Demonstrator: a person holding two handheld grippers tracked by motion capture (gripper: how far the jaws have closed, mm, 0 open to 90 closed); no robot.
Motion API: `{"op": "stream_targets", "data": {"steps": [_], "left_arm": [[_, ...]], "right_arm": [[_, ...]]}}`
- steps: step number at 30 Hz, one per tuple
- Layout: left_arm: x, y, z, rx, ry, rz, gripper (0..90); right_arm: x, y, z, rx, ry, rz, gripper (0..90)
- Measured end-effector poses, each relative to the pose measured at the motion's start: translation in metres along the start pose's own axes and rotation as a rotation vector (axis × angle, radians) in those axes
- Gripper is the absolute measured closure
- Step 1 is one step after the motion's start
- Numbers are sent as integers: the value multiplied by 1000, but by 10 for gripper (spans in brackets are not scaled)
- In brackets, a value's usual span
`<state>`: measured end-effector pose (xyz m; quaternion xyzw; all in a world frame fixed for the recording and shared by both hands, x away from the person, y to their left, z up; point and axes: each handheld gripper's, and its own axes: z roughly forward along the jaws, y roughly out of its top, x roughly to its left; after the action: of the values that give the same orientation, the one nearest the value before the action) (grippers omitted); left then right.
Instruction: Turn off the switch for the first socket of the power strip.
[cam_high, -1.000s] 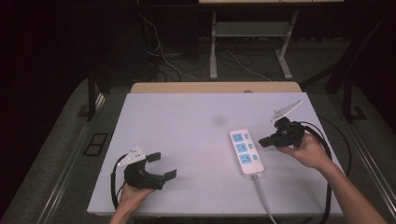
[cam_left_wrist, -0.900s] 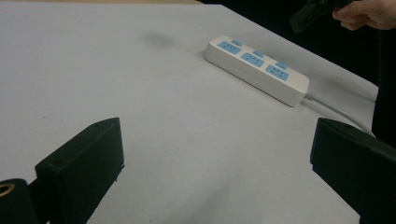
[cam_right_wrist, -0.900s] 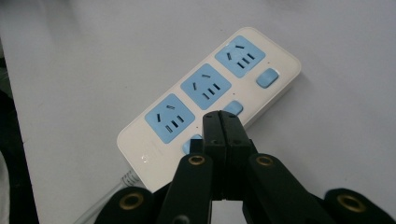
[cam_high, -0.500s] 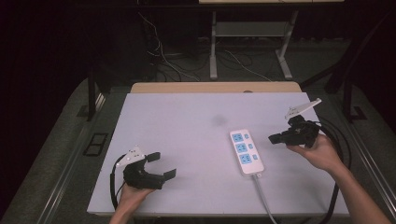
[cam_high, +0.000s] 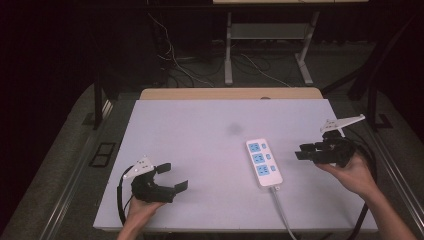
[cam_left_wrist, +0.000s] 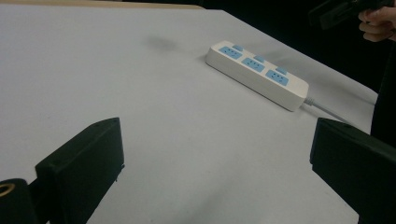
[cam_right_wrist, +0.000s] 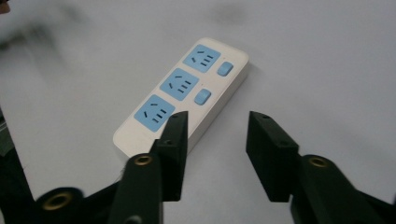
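Left gripper (cam_high: 167, 178): nearest, low on the tabletop's (cam_high: 200, 130) left front; jaws spread wide, nothing between them; matte black, blocky pads.
Right gripper (cam_high: 310, 151): at the right side, raised in the hand (cam_high: 352, 172); jaws partly apart and empty, pointing at the strip; grey three-cornered plate on top.
Power strip (cam_high: 263, 162): flat on the tabletop right of centre, just beside the right gripper's tips, well apart from the left; white glossy plastic, rounded oblong; three blue sockets, each with a small blue button beside it.
Cord (cam_high: 282, 210): white; leaves the strip's near end toward the front edge.
Step, judged: approach to the strip; best to square the jaws across its narrow width, mid-body, clear of the buttons.
Tabletop: pale, matte, smooth; a wooden strip (cam_high: 230, 93) along the far edge.
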<state>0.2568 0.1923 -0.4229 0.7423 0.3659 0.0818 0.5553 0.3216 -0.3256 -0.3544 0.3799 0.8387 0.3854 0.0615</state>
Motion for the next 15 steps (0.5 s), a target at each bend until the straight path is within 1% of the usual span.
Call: {"op": "stream_targets", "data": {"steps": [6,8,9,11,13,14,15], "left_arm": [[0,0,-1,-5,1,-6,14],[0,0,-1,-6,2,-9,14],[0,0,-1,-6,2,-9,14],[0,0,-1,-6,2,-9,14],[0,0,-1,-6,2,-8,14],[0,0,-1,-6,2,-9,14],[0,0,-1,-6,2,-9,14]], "right_arm": [[3,-10,-6,-60,-41,66,253],[4,-14,-8,-83,-43,87,189],[5,-16,-8,-91,-48,95,180],[7,-20,-9,-106,-51,99,125],[9,-24,-9,-112,-53,108,118],[10,-26,-9,-113,-51,114,85],[11,-28,-8,-116,-46,120,28]]}}
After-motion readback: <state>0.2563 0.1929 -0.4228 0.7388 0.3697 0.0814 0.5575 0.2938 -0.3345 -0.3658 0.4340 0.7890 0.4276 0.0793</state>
